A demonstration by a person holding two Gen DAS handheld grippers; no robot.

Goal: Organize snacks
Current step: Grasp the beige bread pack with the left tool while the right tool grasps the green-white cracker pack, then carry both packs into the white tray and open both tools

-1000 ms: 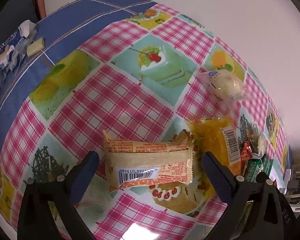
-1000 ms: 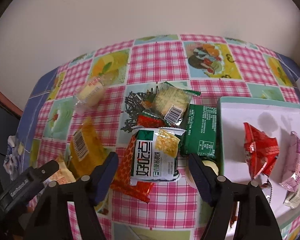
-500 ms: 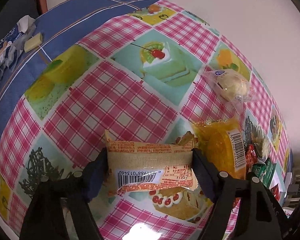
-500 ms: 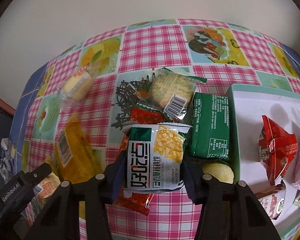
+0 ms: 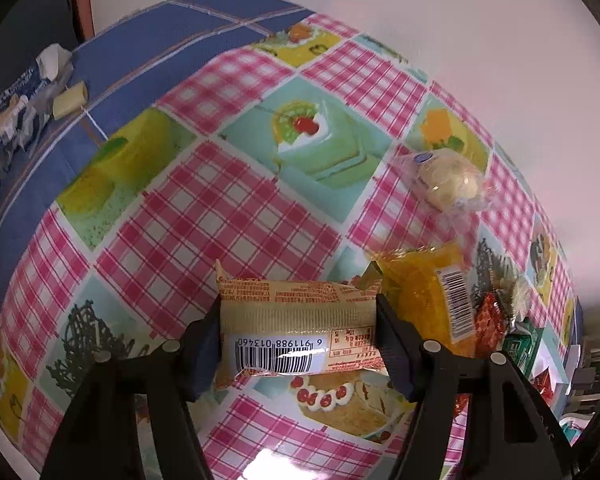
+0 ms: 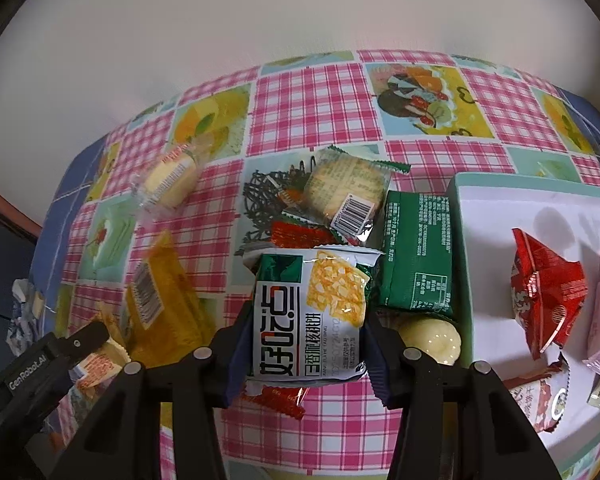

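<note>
Resting between closed jaws: beige wafer packet (image 5: 296,330), white-green packet (image 6: 308,320)

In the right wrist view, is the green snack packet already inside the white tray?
No. The green snack packet lies on the checked tablecloth, against the outside of the white tray, which holds a red packet.

Worktop (image 5: 228,216) under oilcloth: pink gingham squares alternating with cake and fruit pictures, blue plaid border (image 5: 148,40) at far left edge. Plain white wall (image 6: 284,12) right behind worktop, no window visible. Reddish-brown strip (image 5: 82,0) beside wall at left, dark area past it. Glare patch (image 5: 272,460) on oilcloth near bottom edge.
</note>
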